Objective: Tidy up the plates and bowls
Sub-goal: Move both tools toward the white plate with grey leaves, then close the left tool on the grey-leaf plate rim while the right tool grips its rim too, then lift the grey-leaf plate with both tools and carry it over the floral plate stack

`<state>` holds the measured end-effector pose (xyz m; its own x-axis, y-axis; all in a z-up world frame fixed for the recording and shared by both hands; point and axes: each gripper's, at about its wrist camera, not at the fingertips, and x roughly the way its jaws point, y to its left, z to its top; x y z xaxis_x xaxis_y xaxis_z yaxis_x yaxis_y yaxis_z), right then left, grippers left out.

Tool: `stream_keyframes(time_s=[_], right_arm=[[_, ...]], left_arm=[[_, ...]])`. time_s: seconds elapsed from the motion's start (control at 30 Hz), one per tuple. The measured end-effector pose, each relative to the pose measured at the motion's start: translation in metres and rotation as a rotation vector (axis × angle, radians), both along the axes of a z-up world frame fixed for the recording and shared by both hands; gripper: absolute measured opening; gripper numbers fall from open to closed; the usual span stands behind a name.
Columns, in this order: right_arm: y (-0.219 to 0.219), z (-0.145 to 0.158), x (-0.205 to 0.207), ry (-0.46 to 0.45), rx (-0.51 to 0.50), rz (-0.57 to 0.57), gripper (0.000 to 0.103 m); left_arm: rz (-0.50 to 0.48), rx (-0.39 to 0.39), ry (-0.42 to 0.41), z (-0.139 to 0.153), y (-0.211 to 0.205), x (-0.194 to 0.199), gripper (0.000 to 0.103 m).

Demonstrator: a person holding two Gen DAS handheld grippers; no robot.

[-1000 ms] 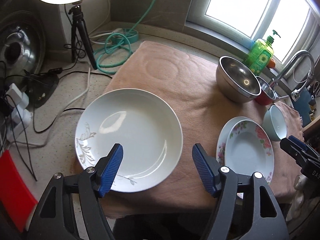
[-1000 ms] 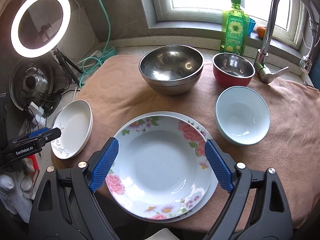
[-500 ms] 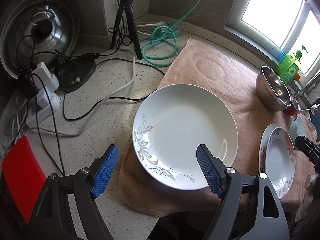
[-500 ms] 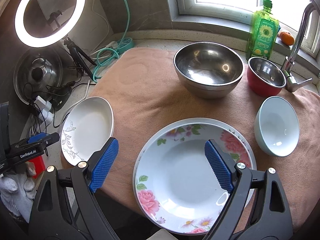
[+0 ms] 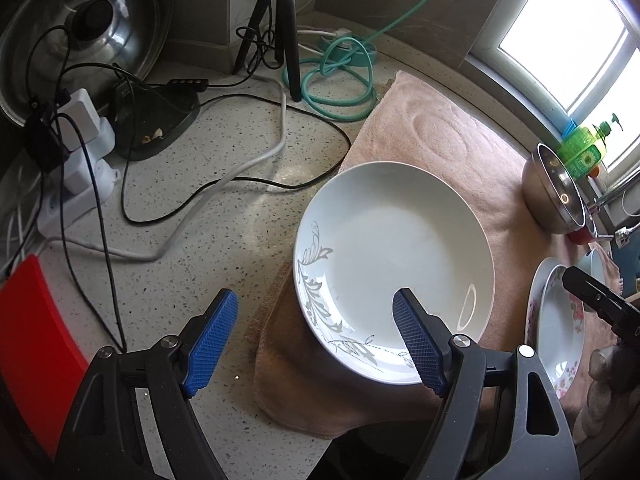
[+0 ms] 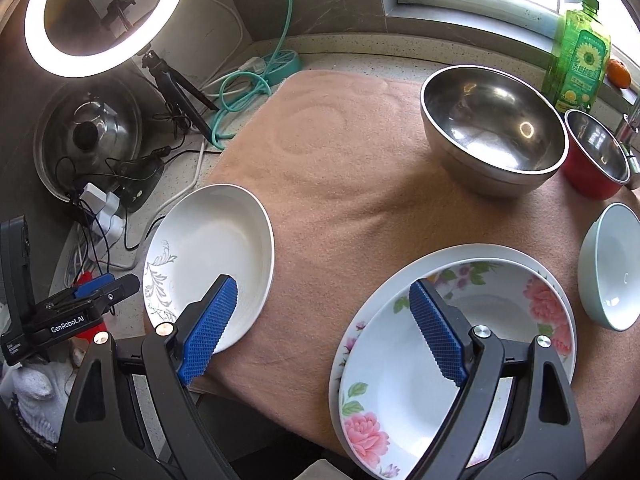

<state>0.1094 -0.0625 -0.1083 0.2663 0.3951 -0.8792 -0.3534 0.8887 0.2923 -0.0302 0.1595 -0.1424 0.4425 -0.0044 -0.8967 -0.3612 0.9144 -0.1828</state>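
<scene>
Left gripper (image 5: pixel 314 338) jaws wide apart, empty, above left edge of pink towel (image 5: pixel 452 140); white deep plate with grey leaf pattern (image 5: pixel 394 268) lies there, overhanging edge. Right gripper (image 6: pixel 324 328) also wide, empty, over towel's front edge, beside flowered plate (image 6: pixel 452 364) stacked on plain white plate (image 6: pixel 400 280)

On my towel (image 6: pixel 360 184), the leaf-pattern plate (image 6: pixel 212 264) lies at the left edge. The flowered plate (image 6: pixel 452 360) sits lower right, stacked on another plate. The steel bowl (image 6: pixel 492 128) stands upper right, two smaller bowls further right.
</scene>
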Motion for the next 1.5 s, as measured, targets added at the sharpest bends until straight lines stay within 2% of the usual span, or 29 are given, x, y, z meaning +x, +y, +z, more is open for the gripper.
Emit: stream_keyframes(time_s=[0.37, 0.57, 0.63, 0.67, 0.77, 0.83, 0.93, 0.97, 1.13, 1.27, 1.33, 1.5], right_arm=[[0.032, -0.017, 0.013, 0.054, -0.002, 0.034, 0.090], [0.047, -0.026, 0.017, 0.076, -0.006, 0.054, 0.089], [0.051, -0.029, 0.018, 0.087, -0.006, 0.063, 0.083], [0.053, -0.031, 0.019, 0.092, -0.005, 0.067, 0.081], [0.058, -0.036, 0.022, 0.109, -0.015, 0.078, 0.068], [0.060, -0.041, 0.024, 0.128, -0.017, 0.077, 0.057], [0.060, -0.049, 0.027, 0.167, -0.008, 0.068, 0.048], [0.059, -0.051, 0.027, 0.178, -0.005, 0.065, 0.046], [0.062, -0.059, 0.028, 0.207, -0.002, 0.068, 0.027], [0.064, -0.063, 0.030, 0.223, 0.005, 0.068, 0.021], [0.065, -0.064, 0.031, 0.232, 0.010, 0.071, 0.014], [0.071, -0.066, 0.030, 0.226, -0.004, 0.082, 0.008]], left_arm=[[0.001, -0.049, 0.021, -0.012, 0.014, 0.005, 0.080], [-0.005, -0.089, 0.025, -0.019, 0.018, 0.010, 0.074], [-0.013, -0.099, 0.028, -0.019, 0.018, 0.012, 0.063], [-0.018, -0.103, 0.027, -0.020, 0.018, 0.013, 0.061], [-0.033, -0.118, 0.030, -0.022, 0.017, 0.016, 0.048], [-0.039, -0.130, 0.032, -0.025, 0.016, 0.017, 0.033], [-0.039, -0.153, 0.042, -0.029, 0.018, 0.019, 0.022], [-0.036, -0.158, 0.044, -0.030, 0.018, 0.019, 0.022], [-0.029, -0.174, 0.043, -0.032, 0.022, 0.019, 0.016], [-0.029, -0.174, 0.040, -0.032, 0.024, 0.020, 0.013], [-0.033, -0.170, 0.040, -0.033, 0.024, 0.021, 0.013], [-0.032, -0.169, 0.043, -0.034, 0.024, 0.023, 0.012]])
